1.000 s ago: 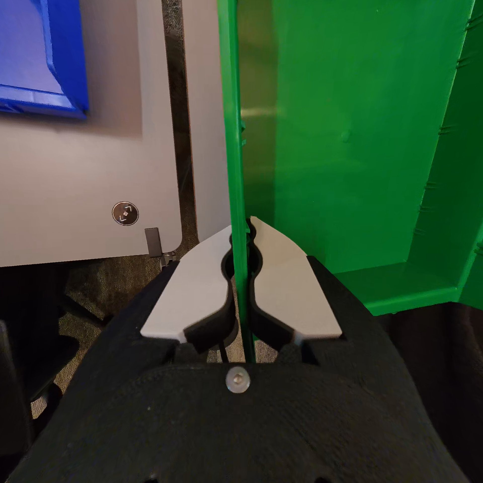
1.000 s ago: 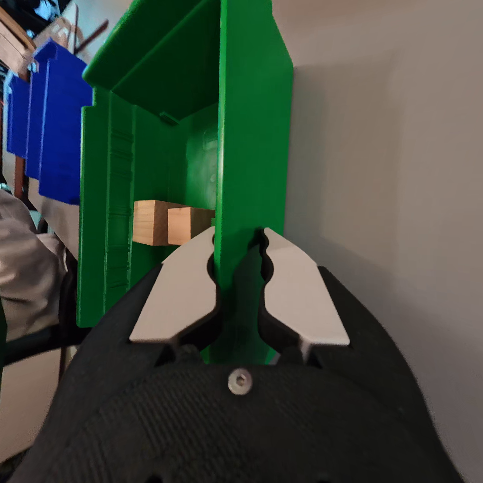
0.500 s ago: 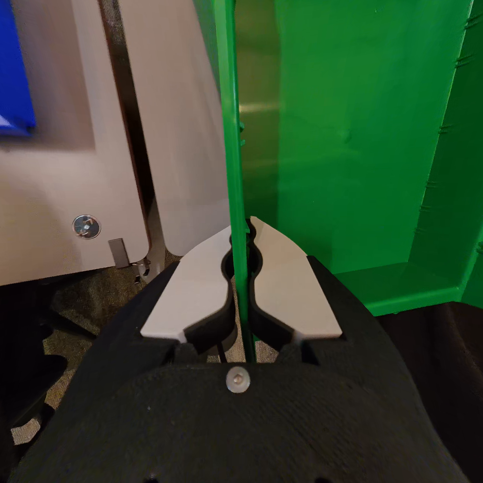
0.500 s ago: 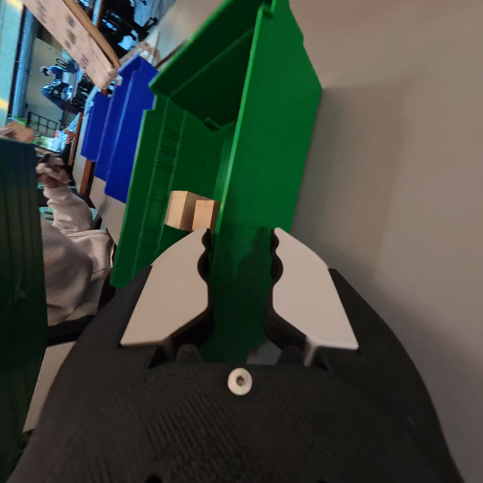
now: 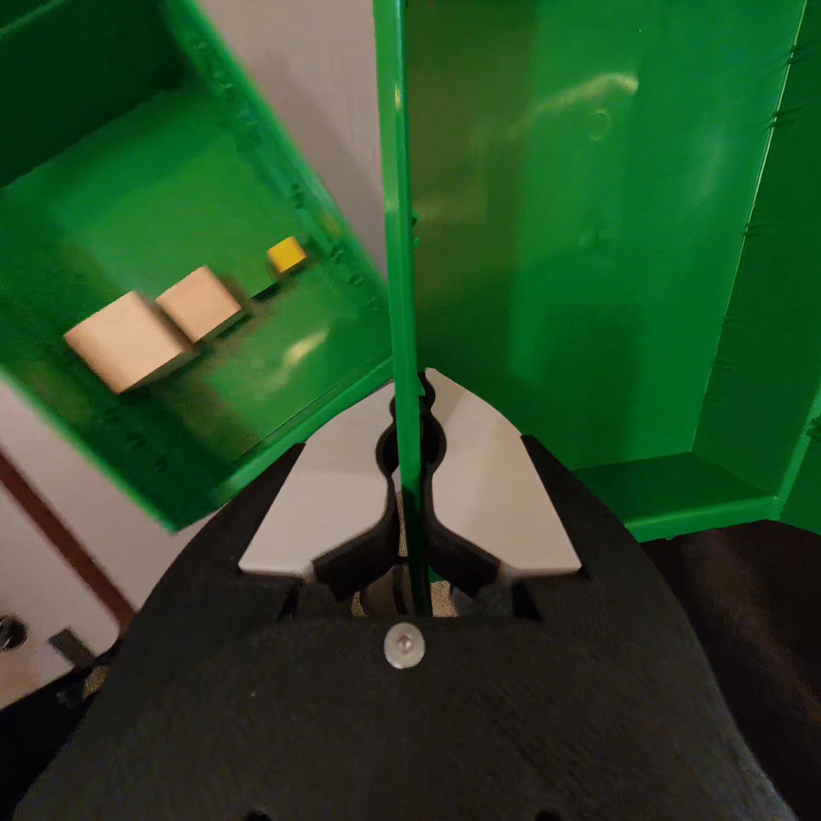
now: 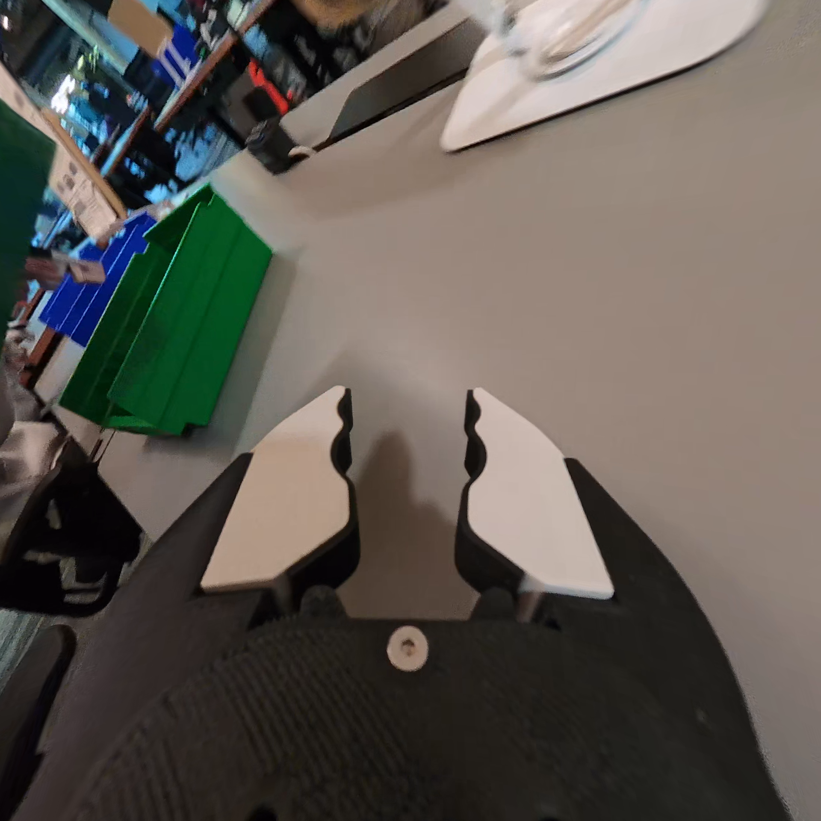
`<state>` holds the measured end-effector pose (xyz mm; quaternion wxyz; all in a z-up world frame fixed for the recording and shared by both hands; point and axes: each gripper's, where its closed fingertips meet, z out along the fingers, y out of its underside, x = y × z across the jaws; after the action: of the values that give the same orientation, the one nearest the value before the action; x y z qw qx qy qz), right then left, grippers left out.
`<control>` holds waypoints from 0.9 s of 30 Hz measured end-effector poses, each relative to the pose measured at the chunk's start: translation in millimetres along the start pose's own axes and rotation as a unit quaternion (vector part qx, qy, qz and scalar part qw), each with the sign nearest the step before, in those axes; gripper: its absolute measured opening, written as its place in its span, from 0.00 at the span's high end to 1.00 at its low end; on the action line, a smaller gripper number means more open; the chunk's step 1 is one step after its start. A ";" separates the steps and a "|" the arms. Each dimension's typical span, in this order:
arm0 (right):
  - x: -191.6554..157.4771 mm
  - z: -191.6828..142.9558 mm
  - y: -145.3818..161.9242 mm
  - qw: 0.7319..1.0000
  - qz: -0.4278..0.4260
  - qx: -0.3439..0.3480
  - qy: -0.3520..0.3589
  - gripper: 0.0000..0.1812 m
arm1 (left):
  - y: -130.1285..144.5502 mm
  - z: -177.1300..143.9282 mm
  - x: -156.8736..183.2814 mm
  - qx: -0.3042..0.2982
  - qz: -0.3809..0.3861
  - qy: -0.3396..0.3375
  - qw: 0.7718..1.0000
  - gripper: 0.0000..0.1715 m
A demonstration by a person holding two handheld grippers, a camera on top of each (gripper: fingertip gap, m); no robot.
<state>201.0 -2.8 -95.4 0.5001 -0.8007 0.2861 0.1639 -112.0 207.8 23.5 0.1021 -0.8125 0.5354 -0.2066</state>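
Left tool [image 5: 408, 391] was clamped on the thin side wall of a glossy green plastic bin [image 5: 577, 231], both white fingers [image 5: 337, 480] pressed against the wall edge. The bin's inside looked bare from the left wrist view, with ribbed notches along one wall and a stepped ledge at its near end. The gripped wall ran straight up the middle of the view.

Left of it, a second green plastic bin [image 5: 146, 200] sat tilted in the view on the grey tabletop [image 5: 311, 80]. Inside were two pale wooden cubes [image 5: 129, 342] side by side, touching or nearly so, and a small yellow cube [image 5: 286, 253] near the bin's wall, apart from them. This part was motion-blurred.

Right tool [image 6: 408, 400] was spread wide and holding nothing, fingers [image 6: 288, 488] over bare grey tabletop [image 6: 577, 311]. Off to its left, well apart, stood a green plastic bin [image 6: 186, 337] seen from outside, with blue plastic bins [image 6: 84, 293] just behind it. A white flat board [image 6: 599, 66] with a blurred clear glass item [image 6: 559, 40] on it lay far across the tabletop. Shelving with clutter was blurred behind.
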 end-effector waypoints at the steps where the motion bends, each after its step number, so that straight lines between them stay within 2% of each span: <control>1: 17.0 -18.1 -1.4 1.000 0.007 0.020 0.009 0.73 | -8.2 15.2 17.4 -0.001 0.009 0.007 1.000 0.96; 3: 47.5 -53.4 -5.9 0.997 0.039 0.066 0.023 0.75 | -19.8 49.6 51.1 -0.010 0.020 0.022 1.000 0.96; 5: 62.4 -80.0 -13.5 0.994 0.065 0.091 0.010 0.75 | -28.2 85.8 85.2 -0.025 0.027 0.041 0.998 0.96; 7: 80.5 -104.7 -26.4 0.987 0.068 0.142 0.031 0.76 | -35.7 122.1 119.6 -0.039 0.034 0.056 0.997 0.96; 12: 102.6 -137.5 -34.1 0.979 0.056 0.184 0.063 0.76 | -56.5 213.2 196.6 -0.063 0.037 0.082 0.994 0.96; 16: 118.9 -164.1 -39.2 0.970 0.031 0.217 0.108 0.77 | -72.7 276.3 233.3 -0.077 0.027 0.086 0.993 0.96; 20: 130.0 -196.3 -50.3 0.953 -0.003 0.264 0.151 0.79 | -105.4 302.7 267.4 -0.044 0.008 0.090 0.995 0.96; 22: 129.0 -208.7 -54.8 0.944 -0.021 0.285 0.164 0.80 | -120.7 310.9 292.2 -0.026 -0.032 0.116 0.992 0.90; 24: 124.3 -216.2 -56.2 0.938 -0.041 0.297 0.174 0.80 | -134.6 317.8 321.2 -0.005 -0.060 0.147 0.987 0.78; 27: 120.6 -225.5 -53.1 0.928 -0.085 0.300 0.206 0.80 | -138.7 329.1 357.9 -0.009 -0.035 0.160 0.986 0.75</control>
<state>323.0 -222.2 -23.4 0.6586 -0.6511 0.3499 -0.1412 271.5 -80.6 -136.0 0.0002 -0.7884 0.5178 -0.3322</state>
